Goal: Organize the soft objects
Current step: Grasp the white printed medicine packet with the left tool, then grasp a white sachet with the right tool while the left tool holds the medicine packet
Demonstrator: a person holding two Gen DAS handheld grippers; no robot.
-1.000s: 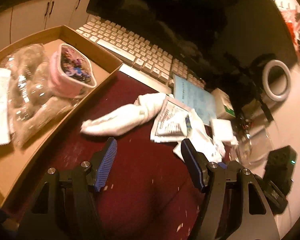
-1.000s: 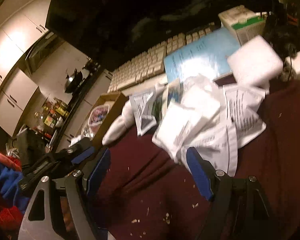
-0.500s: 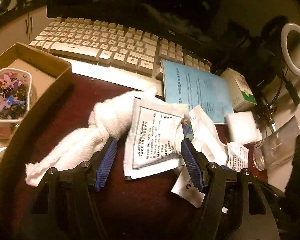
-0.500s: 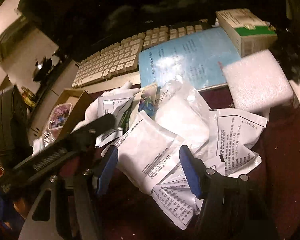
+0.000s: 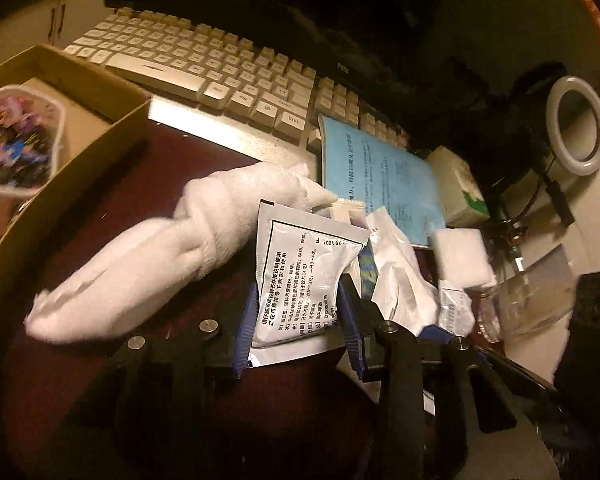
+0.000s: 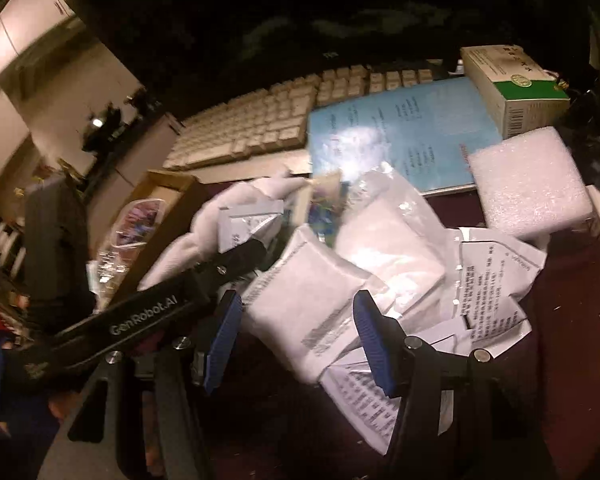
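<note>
The printed sachet [image 5: 304, 276] lies lengthwise between the left claw's [image 5: 296, 320] 2 fingers, which close on it, beside the knotted towel [image 5: 172, 252]. The right claw [image 6: 296, 340] gapes over white packets [image 6: 316, 300].

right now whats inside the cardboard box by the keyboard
A pink-rimmed pouch with a cartoon print lies in the cardboard box. The rest of the box's inside runs out of frame.
</note>
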